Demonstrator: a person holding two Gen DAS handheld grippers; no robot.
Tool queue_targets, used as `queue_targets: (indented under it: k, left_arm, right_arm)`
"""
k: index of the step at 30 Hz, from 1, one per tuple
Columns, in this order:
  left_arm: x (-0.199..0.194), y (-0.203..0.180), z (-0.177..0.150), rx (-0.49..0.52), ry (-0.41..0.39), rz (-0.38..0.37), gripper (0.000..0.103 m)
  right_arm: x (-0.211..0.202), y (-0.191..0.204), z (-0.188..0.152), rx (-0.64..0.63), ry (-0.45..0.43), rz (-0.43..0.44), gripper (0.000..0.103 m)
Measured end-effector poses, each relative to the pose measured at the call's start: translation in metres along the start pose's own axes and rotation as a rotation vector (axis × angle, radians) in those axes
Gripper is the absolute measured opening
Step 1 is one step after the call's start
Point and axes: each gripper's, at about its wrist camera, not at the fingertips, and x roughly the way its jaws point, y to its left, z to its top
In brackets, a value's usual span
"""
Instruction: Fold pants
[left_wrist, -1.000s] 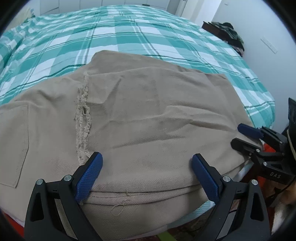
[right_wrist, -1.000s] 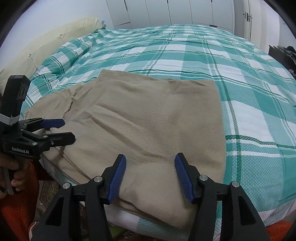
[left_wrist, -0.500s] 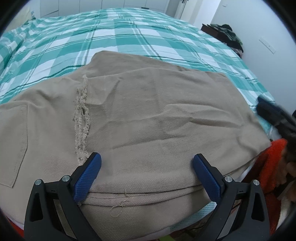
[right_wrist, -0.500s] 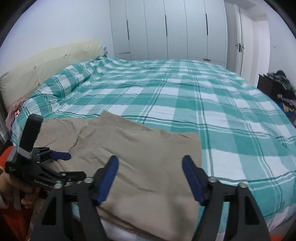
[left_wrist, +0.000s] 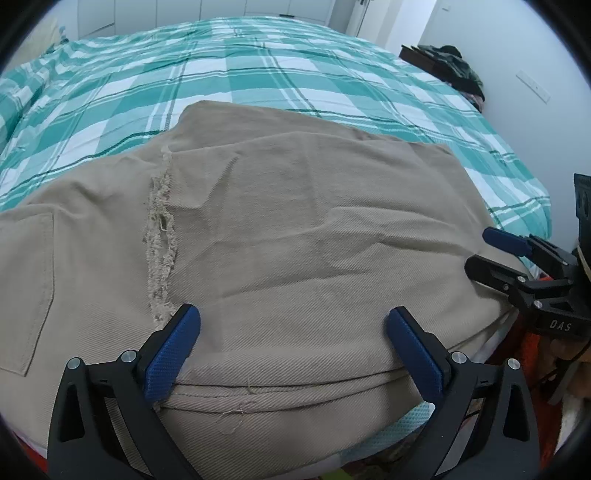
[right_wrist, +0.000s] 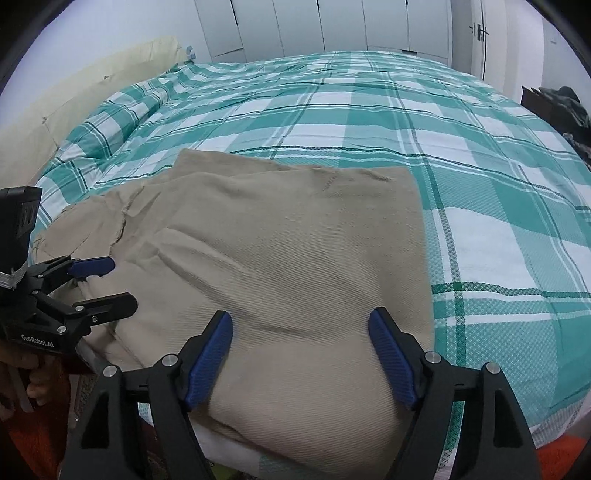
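Left wrist view: bed (left_wrist: 258, 70) with teal-and-white plaid cover, wide, filling the background; beige pants (left_wrist: 295, 240), folded over, lying flat across the near edge of the bed, frayed seam (left_wrist: 160, 240) running up the left part, patch pocket (left_wrist: 27, 288) at far left; pile of dark clothes (left_wrist: 456, 64) by the far wall; left gripper (left_wrist: 291, 332), jaws spread wide, empty, over the near hem; right gripper (right_wrist: 299, 338), jaws likewise apart, holding nothing, over the pants' right portion
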Motion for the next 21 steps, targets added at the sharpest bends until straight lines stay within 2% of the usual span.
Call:
queue_targets:
  k: [21]
  left_arm:
    - [0.0006,-0.0012,-0.0004,0.001,0.002,0.002,0.102]
  right_arm:
    - [0.0013,0.006,-0.0038,-0.027,-0.003,-0.009,0.084]
